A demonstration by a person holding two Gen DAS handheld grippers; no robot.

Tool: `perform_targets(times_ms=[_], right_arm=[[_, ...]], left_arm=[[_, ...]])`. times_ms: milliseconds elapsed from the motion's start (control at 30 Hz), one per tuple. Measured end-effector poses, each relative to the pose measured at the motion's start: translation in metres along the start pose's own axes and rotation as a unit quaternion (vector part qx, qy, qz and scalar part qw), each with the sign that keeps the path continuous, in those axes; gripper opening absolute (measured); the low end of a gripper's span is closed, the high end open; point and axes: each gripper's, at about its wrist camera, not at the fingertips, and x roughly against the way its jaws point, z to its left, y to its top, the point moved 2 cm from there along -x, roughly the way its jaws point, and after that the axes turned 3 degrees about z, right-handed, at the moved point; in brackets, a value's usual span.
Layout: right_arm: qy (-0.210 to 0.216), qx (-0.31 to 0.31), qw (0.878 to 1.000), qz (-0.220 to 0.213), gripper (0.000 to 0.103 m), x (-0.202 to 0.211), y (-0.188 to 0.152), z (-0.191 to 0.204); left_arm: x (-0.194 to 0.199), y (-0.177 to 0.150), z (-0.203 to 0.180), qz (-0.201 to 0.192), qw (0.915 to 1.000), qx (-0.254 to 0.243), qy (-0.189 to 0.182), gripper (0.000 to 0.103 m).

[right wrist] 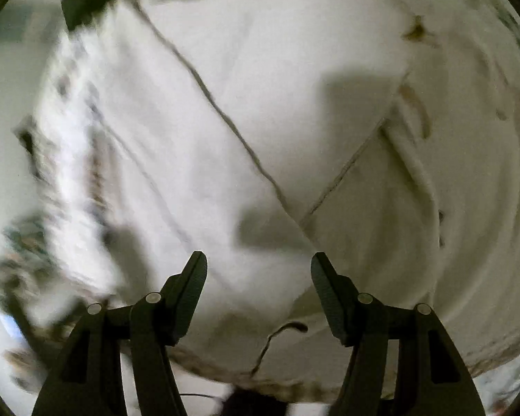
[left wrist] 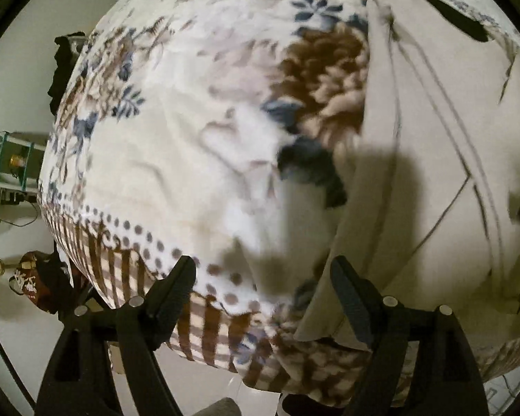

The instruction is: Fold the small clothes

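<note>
Cream garment w/ dark seam lines lies flat on floral blanket; both claws released.

Right gripper, fingers apart, above cream garment

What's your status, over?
Left gripper open, right gripper open, both empty. Cream garment spread on floral blanket. Nothing blocking.

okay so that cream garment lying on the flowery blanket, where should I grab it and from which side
Judging by how it lies, take the cream garment at its near corner, where the edge overhangs the floral blanket and looks loose enough to pinch. Come in from the near bed edge with the left claw, open beside that corner. The right claw, also open, hangs over flat cloth farther in.
</note>
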Motion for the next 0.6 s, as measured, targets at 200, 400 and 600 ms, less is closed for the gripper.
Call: perform_targets(times_ms=[200,400,600], right_arm=[[-0.079,-0.003,0.996,0.049,0.064,-0.017,-0.055,-0.06],[-0.013,-0.113,0.992,0.048,0.064,0.006,-0.094,-0.133],[0.099,-0.181,0.978,0.041,0.064,-0.002,-0.108,-0.175]], left_arm=[[-0.019,-0.003,0.003,0.031,0.9988,0.017,-0.033,0.079],[-0.032,-0.013,0.009,0.06,0.9908,0.027,-0.118,0.079],[-0.055,-0.014,-0.012,0.105,0.975,-0.008,-0.196,0.079]])
